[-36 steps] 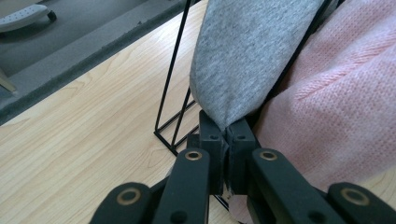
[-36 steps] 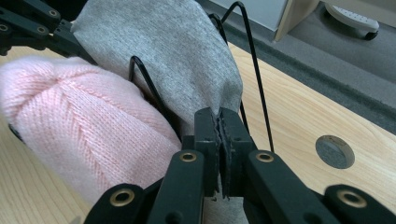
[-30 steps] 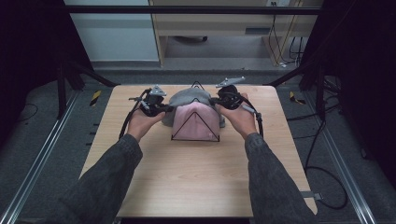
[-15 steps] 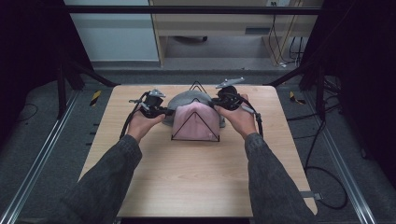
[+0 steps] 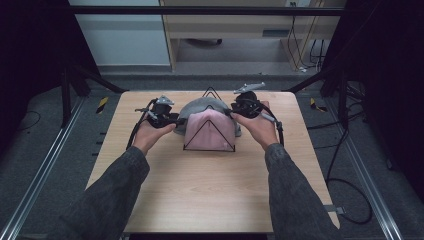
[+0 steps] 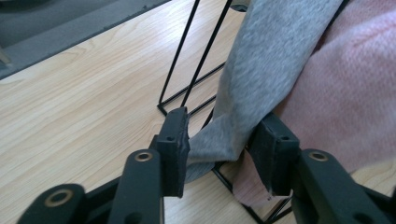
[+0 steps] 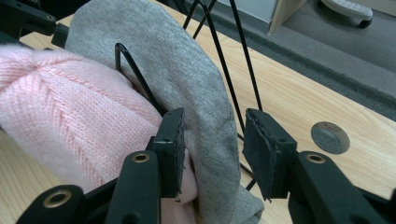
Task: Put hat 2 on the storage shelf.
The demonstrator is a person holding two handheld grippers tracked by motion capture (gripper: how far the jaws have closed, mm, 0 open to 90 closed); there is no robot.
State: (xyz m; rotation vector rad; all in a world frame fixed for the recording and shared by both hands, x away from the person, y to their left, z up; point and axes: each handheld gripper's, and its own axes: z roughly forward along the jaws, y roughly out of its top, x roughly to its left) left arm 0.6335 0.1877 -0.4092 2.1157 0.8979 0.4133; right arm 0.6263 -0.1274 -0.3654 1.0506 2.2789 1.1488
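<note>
1. Grey cloth draped over black wire rack, far-centre of table, behind pink knit.
2. My left gripper and right gripper: jaws just opened, released; grey cloth's ends lie loose between them.

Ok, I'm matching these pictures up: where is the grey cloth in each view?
High view: grey cloth at table centre, draped over the wire rack behind the pink cloth.
Left gripper view: hangs from top right to between the jaws.
Right gripper view: centre, between the jaws.
Shared landmark: the pink cloth.
</note>
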